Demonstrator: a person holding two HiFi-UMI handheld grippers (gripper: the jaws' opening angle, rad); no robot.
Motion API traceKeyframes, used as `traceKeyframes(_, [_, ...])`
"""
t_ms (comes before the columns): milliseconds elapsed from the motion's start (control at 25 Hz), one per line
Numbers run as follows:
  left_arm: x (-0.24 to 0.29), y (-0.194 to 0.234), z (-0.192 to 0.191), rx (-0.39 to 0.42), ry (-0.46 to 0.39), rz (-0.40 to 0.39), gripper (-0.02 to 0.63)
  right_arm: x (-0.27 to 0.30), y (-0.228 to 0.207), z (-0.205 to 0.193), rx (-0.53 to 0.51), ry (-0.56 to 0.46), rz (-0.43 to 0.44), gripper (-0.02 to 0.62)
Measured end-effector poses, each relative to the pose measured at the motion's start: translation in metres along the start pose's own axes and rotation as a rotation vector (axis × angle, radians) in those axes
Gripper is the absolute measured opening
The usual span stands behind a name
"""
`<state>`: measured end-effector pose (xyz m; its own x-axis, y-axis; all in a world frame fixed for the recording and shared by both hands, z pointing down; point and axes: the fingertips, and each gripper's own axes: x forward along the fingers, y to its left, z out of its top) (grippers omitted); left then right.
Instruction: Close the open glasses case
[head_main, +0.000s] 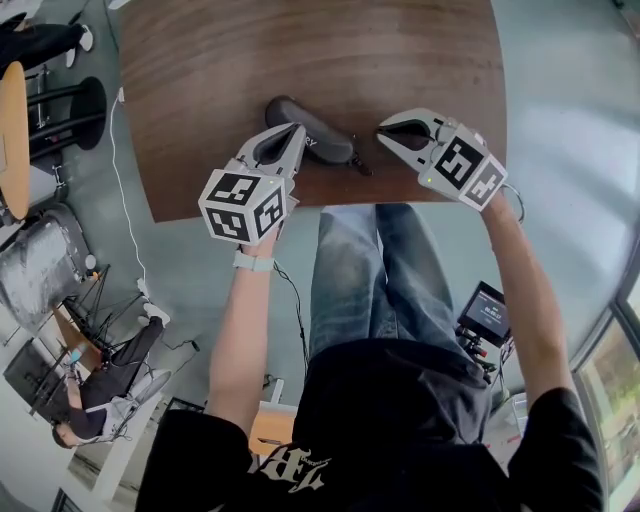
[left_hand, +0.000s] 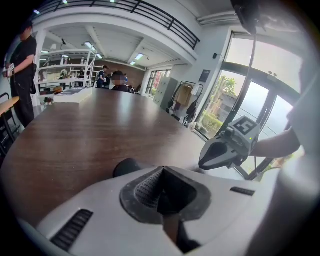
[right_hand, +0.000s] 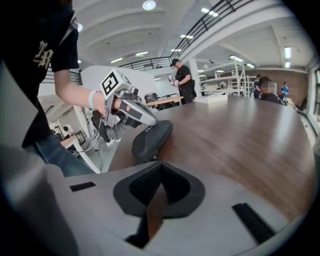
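A dark, oblong glasses case (head_main: 312, 130) lies on the brown wooden table (head_main: 200, 90) near its front edge, its lid down against the base. In the right gripper view the case (right_hand: 151, 140) looks shut. My left gripper (head_main: 297, 128) hovers over the case's near-left side with its jaws shut on nothing; I cannot tell whether it touches the case. From its own camera, the left gripper (left_hand: 162, 168) hides most of the case (left_hand: 127, 166). My right gripper (head_main: 381, 132) is shut and empty just right of the case, a small gap apart.
The table's front edge runs just below both grippers, with the person's jeans-clad legs (head_main: 370, 280) under it. Black stools (head_main: 70, 105) and a small round table (head_main: 12, 140) stand at the left. A small screen device (head_main: 488, 316) sits on the floor at the right.
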<state>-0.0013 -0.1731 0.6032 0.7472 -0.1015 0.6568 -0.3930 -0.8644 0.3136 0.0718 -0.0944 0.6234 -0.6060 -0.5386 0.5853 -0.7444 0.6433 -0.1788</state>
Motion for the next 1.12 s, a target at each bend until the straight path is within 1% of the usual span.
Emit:
traceKeyframes(80, [0.0, -0.001, 0.0, 0.016, 0.005, -0.008, 0.006, 0.004, 0.005, -0.003, -0.07, 0.046, 0.059, -0.014])
traceKeyframes(160, [0.001, -0.002, -0.002, 0.031, 0.006, -0.017, 0.006, 0.012, 0.016, -0.002, -0.161, 0.086, 0.137, -0.013])
traceKeyframes(240, [0.002, -0.003, -0.003, 0.039, -0.002, -0.026, 0.006, 0.019, 0.022, -0.001, -0.247, 0.116, 0.187, -0.01])
traceKeyframes(280, [0.003, -0.004, -0.004, 0.04, -0.007, -0.03, 0.006, 0.022, 0.023, -0.001, -0.271, 0.118, 0.208, 0.05])
traceKeyframes(320, [0.003, -0.006, -0.006, 0.04, -0.012, -0.033, 0.006, 0.024, 0.024, -0.001, -0.285, 0.117, 0.229, 0.075])
traceKeyframes(400, [0.004, -0.007, -0.007, 0.045, -0.019, -0.038, 0.006, 0.029, 0.023, -0.006, -0.321, 0.133, 0.264, 0.075])
traceKeyframes(520, [0.007, -0.007, -0.006, 0.055, -0.03, -0.043, 0.006, 0.034, 0.018, -0.017, -0.404, 0.182, 0.313, 0.075])
traceKeyframes(600, [0.008, -0.01, -0.006, 0.061, -0.036, -0.049, 0.006, 0.033, 0.018, -0.021, -0.424, 0.173, 0.351, 0.075])
traceKeyframes(760, [0.009, -0.015, -0.005, 0.069, -0.053, -0.056, 0.006, 0.027, 0.017, -0.018, -0.409, 0.122, 0.399, 0.074])
traceKeyframes(880, [0.009, -0.016, -0.003, 0.074, -0.065, -0.054, 0.006, 0.026, 0.017, -0.017, -0.423, 0.135, 0.41, 0.049])
traceKeyframes(1080, [0.009, -0.015, -0.002, 0.071, -0.067, -0.05, 0.006, 0.03, 0.019, -0.018, -0.496, 0.147, 0.42, 0.048])
traceKeyframes(1120, [0.009, -0.016, -0.003, 0.071, -0.067, -0.05, 0.006, 0.03, 0.019, -0.019, -0.504, 0.146, 0.419, 0.027])
